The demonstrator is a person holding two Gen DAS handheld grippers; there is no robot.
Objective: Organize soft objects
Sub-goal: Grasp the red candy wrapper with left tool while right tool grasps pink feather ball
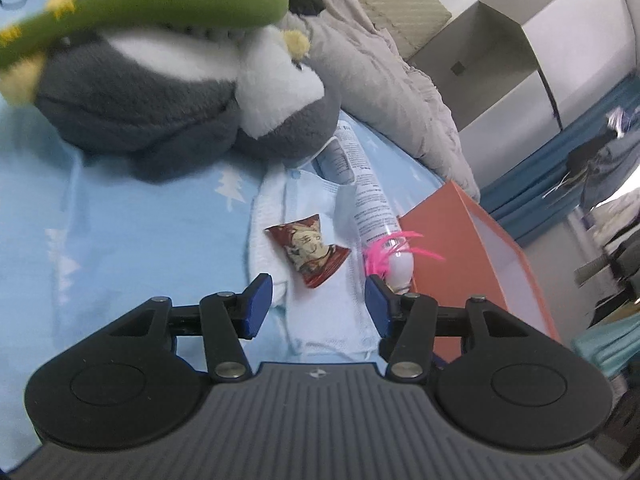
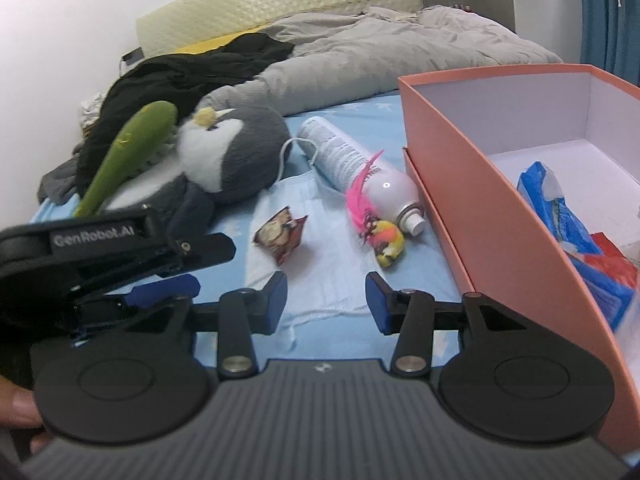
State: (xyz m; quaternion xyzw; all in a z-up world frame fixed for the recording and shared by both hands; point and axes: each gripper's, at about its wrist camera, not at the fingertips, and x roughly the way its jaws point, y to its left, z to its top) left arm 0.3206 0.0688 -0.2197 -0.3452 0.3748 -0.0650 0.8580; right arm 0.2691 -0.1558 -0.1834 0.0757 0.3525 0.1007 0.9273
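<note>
Right gripper (image 2: 327,300): nearest the lens, jaws apart, nothing between them, above the face mask (image 2: 320,240).
Left gripper (image 1: 319,306): jaws apart and empty, above the mask too.
Snack packet (image 2: 280,234): on the mask.
Penguin plush (image 2: 228,152): beyond the mask, 1 green plush (image 2: 128,148) leaning on it.
Orange box (image 2: 480,200): right of the mask, spray can (image 2: 360,168) and feather toy (image 2: 376,220) between them.

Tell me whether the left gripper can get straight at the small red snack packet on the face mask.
Probably yes: the left gripper is open, with the small red snack packet lying unobstructed ahead on the white face mask.
</note>
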